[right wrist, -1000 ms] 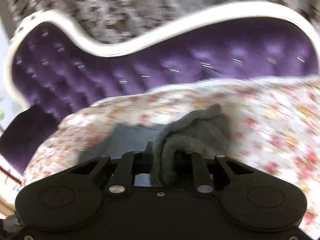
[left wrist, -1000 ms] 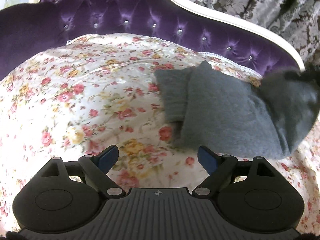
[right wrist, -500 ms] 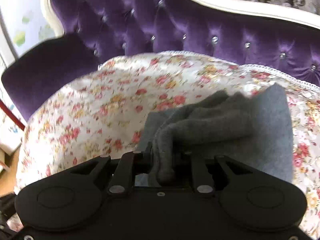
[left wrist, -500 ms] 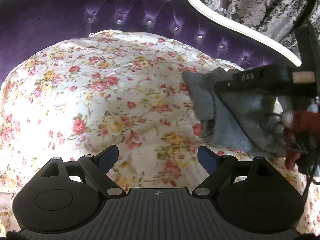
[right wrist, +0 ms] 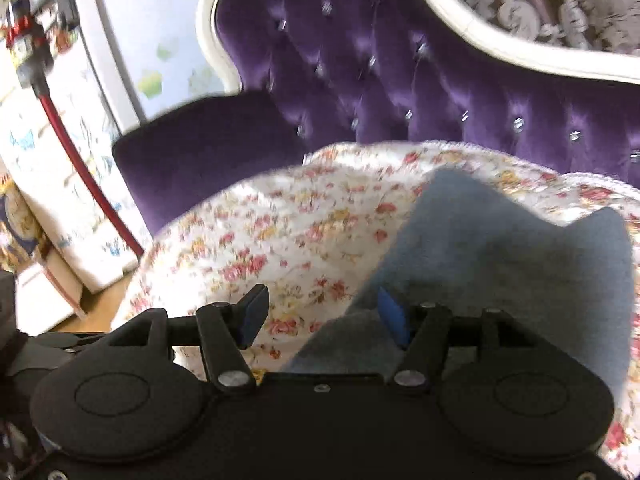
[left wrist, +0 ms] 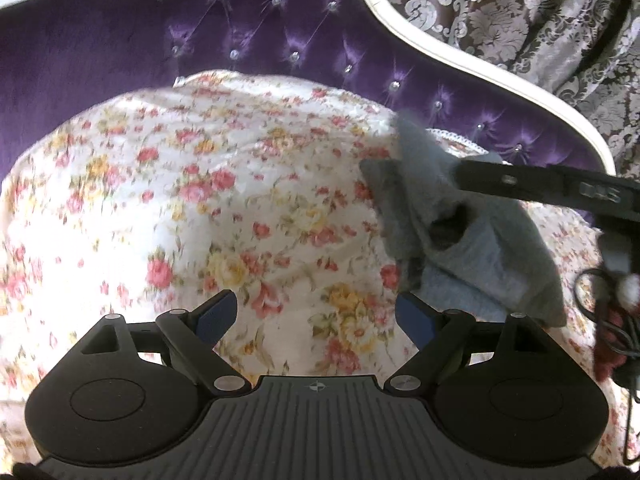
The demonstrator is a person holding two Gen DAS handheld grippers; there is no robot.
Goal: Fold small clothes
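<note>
Half a second earlier the right gripper point(right wrist: 322, 316) had been pinched on a bunched fold of the grey garment point(right wrist: 516, 256); now its jaws stood spread and the cloth lay loose, no longer clamped. In the right wrist view the garment rested flatter on the floral cover point(right wrist: 280, 240), draped under and past the right-hand blue pad point(right wrist: 392, 318), while the other pad hung over bare floral print. In the left wrist view the garment point(left wrist: 480, 240) looked more rumpled than before, with a fold sticking up near the cover's far edge point(left wrist: 456, 136), just below the purple tufted backrest point(left wrist: 280, 40). The right gripper point(left wrist: 532, 188) reached across it from the right side. The left gripper point(left wrist: 316, 316) remained spread wide over the floral cover point(left wrist: 200, 200), holding nothing, with the garment just beyond its right finger.
</note>
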